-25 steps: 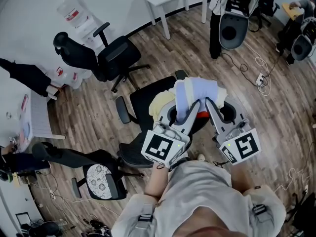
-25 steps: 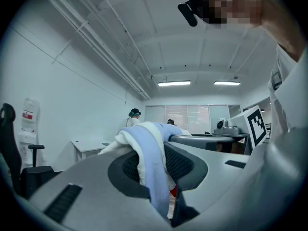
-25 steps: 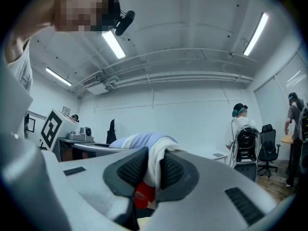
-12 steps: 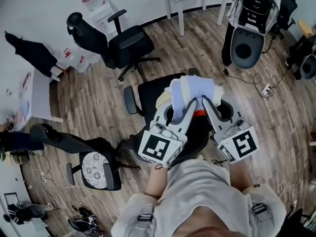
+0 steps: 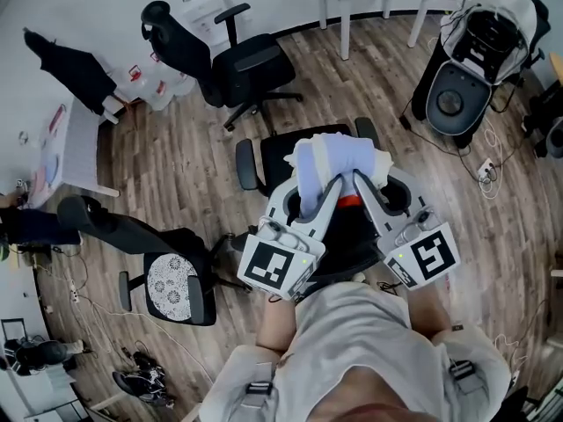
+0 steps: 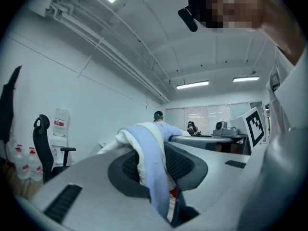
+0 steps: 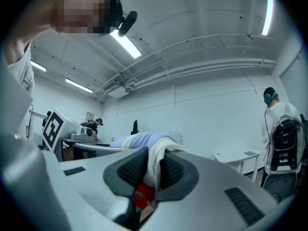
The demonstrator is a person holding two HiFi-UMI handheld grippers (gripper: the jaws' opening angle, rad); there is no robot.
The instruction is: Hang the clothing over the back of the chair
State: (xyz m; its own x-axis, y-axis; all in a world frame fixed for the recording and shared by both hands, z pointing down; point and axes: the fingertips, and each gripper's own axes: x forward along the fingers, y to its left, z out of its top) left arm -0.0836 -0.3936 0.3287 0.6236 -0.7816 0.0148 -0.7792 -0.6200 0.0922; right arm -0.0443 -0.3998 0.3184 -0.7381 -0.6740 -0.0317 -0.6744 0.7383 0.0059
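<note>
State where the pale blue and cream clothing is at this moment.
In the head view's centre, the clothing is pinched by the left tongs and right tongs, over the black chair.

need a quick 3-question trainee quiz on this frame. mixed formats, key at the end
1. True or false: the left gripper and the right gripper both have their jaws shut on the garment.
2. Multiple choice: in the head view, what lies just below the held garment? A) a white table B) a black office chair C) a cardboard box
3. Fill in: the garment is cream and light ____.
Key: 1 true; 2 B; 3 blue.
</note>
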